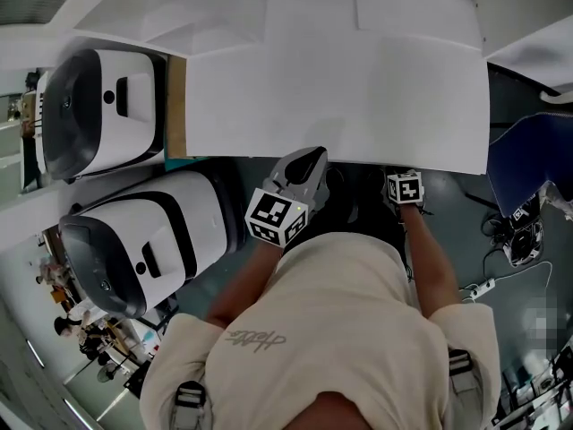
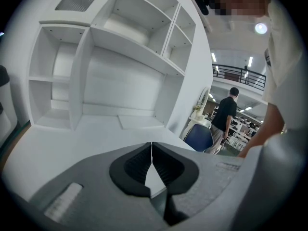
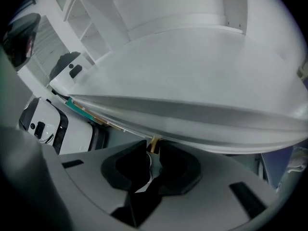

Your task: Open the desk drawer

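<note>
A white desk [image 1: 340, 88] fills the top of the head view, and its front edge runs just above both grippers. My left gripper [image 1: 310, 158] is at that front edge near the middle; in the left gripper view it [image 2: 152, 147] is shut with nothing between its pads and looks across the desk top. My right gripper [image 1: 404, 179] reaches under the edge farther right. In the right gripper view it [image 3: 153, 147] is shut on a small tan drawer handle [image 3: 154, 143] below the grey drawer front [image 3: 202, 119].
Two white machines with dark fronts [image 1: 103, 110] [image 1: 143, 240] stand left of the desk. A white shelf hutch [image 2: 110, 57] rises at the desk's back. A blue chair [image 1: 528, 164] and a power strip [image 1: 479, 288] are at the right. A person [image 2: 226, 117] stands far off.
</note>
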### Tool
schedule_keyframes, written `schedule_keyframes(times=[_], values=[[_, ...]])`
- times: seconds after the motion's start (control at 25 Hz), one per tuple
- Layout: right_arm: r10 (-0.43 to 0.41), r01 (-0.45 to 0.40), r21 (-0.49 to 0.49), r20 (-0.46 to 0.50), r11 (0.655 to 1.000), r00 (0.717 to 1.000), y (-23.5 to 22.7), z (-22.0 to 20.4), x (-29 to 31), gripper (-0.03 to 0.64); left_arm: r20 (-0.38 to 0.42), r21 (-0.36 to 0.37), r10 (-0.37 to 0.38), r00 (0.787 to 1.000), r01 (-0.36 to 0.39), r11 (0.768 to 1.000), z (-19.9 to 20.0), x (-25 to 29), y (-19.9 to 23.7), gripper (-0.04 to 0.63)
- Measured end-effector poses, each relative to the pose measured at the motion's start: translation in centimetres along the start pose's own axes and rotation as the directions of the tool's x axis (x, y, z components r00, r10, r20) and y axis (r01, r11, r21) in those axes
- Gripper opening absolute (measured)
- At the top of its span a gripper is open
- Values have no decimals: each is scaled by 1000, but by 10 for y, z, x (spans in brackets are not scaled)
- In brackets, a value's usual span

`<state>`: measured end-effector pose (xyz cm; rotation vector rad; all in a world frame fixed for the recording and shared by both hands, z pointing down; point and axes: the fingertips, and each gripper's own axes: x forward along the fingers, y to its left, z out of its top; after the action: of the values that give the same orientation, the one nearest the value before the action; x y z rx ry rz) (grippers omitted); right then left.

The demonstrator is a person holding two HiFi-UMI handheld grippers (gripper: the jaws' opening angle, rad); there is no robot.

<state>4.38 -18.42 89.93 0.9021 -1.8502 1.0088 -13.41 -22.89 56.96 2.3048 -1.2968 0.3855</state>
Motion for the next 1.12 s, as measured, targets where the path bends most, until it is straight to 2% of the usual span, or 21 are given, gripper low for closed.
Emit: schedule_keyframes(times=[0.32,0.56,1.12], values=[[-27,30,82,-38,996,999,-2,2,11,69,0,0,-18,1000,18,1000,5,7,2,17],[23,-16,87,-77,996,997,2,0,11,69,-4,0,-18,1000,18,1000,4,7,6,17],[29,-19,93,-111,995,993,7,-20,5,69,18,2,-23,1000,23,1000,1,-11,-7,17]])
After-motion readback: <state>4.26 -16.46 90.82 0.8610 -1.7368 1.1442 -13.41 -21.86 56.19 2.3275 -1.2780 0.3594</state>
